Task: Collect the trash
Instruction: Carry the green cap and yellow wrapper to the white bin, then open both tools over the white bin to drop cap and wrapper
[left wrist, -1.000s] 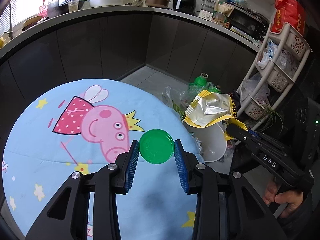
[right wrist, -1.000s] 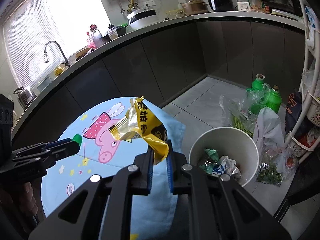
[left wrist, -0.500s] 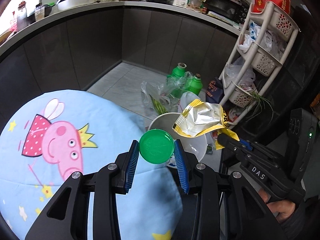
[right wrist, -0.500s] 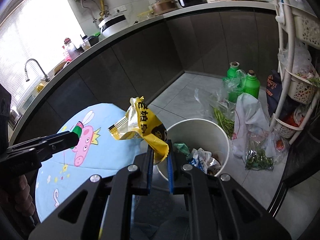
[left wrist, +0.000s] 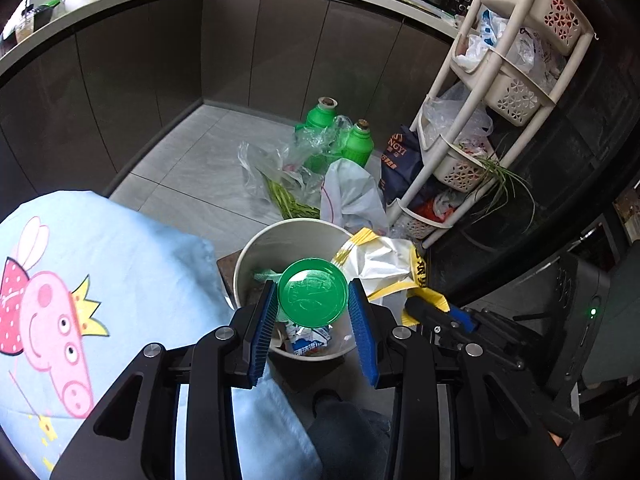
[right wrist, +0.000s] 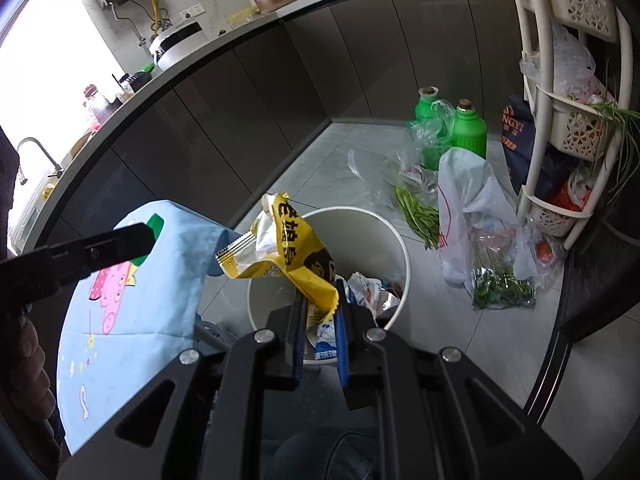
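My left gripper (left wrist: 314, 300) is shut on a round green plastic lid (left wrist: 313, 293) and holds it above the white trash bin (left wrist: 256, 246), which has wrappers inside. My right gripper (right wrist: 319, 310) is shut on a crumpled yellow and silver snack bag (right wrist: 280, 250) and holds it over the same bin (right wrist: 394, 236). In the left wrist view the snack bag (left wrist: 380, 264) hangs over the bin's right rim. In the right wrist view the left gripper's finger and the green lid (right wrist: 154, 224) sit at the left, over the table's edge.
A round table with a light blue cartoon pig cloth (left wrist: 100, 280) stands left of the bin. Two green bottles (left wrist: 358, 146), plastic bags with greens (left wrist: 288, 196) and a white bag (right wrist: 472, 200) lie on the floor behind the bin. A cream basket rack (left wrist: 500, 92) stands at the right.
Both grippers have moved right, off the table and over the trash bin, each still holding its item. The views now look down into the bin.
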Demonstrator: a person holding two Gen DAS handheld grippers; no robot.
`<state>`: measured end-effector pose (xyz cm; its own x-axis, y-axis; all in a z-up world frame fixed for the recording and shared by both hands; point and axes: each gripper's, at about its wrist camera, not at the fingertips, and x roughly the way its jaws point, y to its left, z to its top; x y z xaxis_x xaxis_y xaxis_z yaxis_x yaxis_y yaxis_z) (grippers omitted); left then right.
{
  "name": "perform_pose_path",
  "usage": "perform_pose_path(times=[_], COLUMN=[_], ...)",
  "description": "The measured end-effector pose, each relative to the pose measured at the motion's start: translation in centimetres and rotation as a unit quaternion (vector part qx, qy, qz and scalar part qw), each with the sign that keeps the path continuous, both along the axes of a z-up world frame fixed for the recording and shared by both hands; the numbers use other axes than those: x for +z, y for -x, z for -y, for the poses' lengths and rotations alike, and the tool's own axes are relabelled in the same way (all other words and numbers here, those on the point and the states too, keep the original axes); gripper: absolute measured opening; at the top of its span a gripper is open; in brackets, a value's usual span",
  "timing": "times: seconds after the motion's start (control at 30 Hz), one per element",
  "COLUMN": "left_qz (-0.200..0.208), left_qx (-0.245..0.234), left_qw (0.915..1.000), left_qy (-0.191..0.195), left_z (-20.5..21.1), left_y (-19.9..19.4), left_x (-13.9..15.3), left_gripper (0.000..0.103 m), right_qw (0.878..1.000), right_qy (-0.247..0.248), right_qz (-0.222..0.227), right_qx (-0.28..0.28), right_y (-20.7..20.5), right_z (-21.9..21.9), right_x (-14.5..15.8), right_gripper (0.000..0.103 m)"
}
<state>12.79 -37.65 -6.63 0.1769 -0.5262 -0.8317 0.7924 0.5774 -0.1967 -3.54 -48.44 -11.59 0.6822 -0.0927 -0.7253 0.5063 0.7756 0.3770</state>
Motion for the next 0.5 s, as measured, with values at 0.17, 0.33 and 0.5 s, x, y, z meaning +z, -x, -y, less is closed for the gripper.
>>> perform_pose_path(times=[0.17,0.33,0.5], left_qz=[-0.008,-0.013,-0.013], left_qx=[-0.011,-0.015,-0.014], left_qw=[0.9998,0.9995,0.9995], left_qy=[-0.014,-0.026,-0.025], left_z=[2.0,3.4,4.2], left_y=[-0.4,-1.2,-2.1], left_x=[-1.5,-2.9,-3.7], left_gripper=[0.034,0.034,0.037], right_qw=[1.000,0.999,0.998], right_qy=[-0.003,0.006,0.038], right_qz=[-0.019,-0.034,-0.043], right_qx=[-0.002,0.004,0.019], right_y=[-0.9,-2.5,-4.4], right_z=[0.8,1.4,1.5], right_x=[-2.0,-3.6,-4.6], right_gripper=[0.014,0.014,0.036])
